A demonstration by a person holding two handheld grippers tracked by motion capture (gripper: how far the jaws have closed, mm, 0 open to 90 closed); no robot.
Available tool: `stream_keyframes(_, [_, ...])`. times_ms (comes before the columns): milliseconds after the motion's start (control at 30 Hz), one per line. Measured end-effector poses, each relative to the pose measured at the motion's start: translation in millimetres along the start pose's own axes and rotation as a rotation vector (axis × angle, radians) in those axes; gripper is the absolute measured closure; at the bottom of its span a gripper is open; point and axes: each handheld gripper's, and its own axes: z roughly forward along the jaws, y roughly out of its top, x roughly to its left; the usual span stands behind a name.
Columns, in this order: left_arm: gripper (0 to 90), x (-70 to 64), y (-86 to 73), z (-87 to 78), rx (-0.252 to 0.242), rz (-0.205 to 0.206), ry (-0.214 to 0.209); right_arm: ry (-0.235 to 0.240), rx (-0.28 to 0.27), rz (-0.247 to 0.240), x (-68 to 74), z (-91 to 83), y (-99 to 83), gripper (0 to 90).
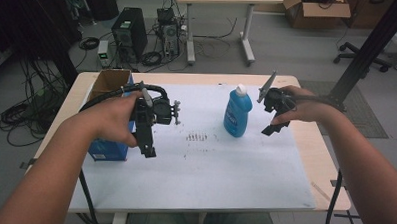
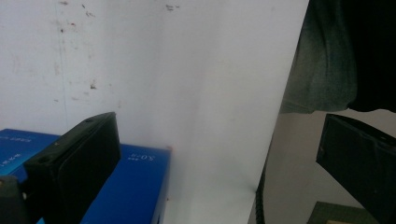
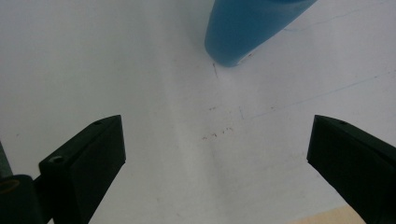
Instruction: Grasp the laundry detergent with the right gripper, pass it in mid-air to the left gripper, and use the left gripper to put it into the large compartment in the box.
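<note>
A blue bottle (image 1: 237,114) with a white cap stands upright on the white sheet (image 1: 204,162) covering the table. Its blue base (image 3: 247,30) fills the top of the right gripper view. My right gripper (image 1: 275,127) hovers just right of the bottle, pointing down, jaws wide apart and empty. Over the sheet's left part, my left gripper (image 1: 148,149) is held beside a blue box (image 1: 107,150), open with nothing between its jaws. The same blue box (image 2: 135,186) lies under the left jaw in the left gripper view.
An open cardboard box (image 1: 109,82) stands at the table's back left corner, behind the blue box. Small dark marks (image 1: 196,137) dot the sheet's middle. The sheet's front edge (image 2: 273,140) and a person's clothing (image 2: 322,60) appear in the left gripper view.
</note>
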Motion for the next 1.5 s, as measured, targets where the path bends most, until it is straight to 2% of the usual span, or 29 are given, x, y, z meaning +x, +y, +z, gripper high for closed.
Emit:
stream_keyframes(300, [0.2,-2.9,-1.0,3.3,-0.001,0.001,-0.004,-0.019,-0.073,0.051,2.4,7.8,-1.3,4.4])
stream_keyframes(667, [0.2,-4.4,-2.7,5.2,-0.001,0.003,-0.003,-0.046,-0.137,0.108,7.4,20.2,-3.8,4.1])
stream_keyframes(900, [0.2,-5.0,-2.8,7.1,-0.002,0.008,-0.005,-0.068,-0.224,0.180,9.7,33.2,-5.3,4.0])
stream_keyframes(1000, [0.2,-5.2,-3.2,7.5,-0.003,0.009,-0.002,-0.073,-0.246,0.197,9.8,36.3,-5.8,3.8])
stream_keyframes(1233, [0.2,-5.8,-6.5,8.7,-0.006,0.004,0.002,-0.120,-0.326,0.276,9.0,48.6,-9.0,3.5])
stream_keyframes(1500, [0.2,-5.9,-9.0,10.4,-0.010,0.004,-0.001,-0.133,-0.376,0.313,11.6,60.4,-8.1,3.5])
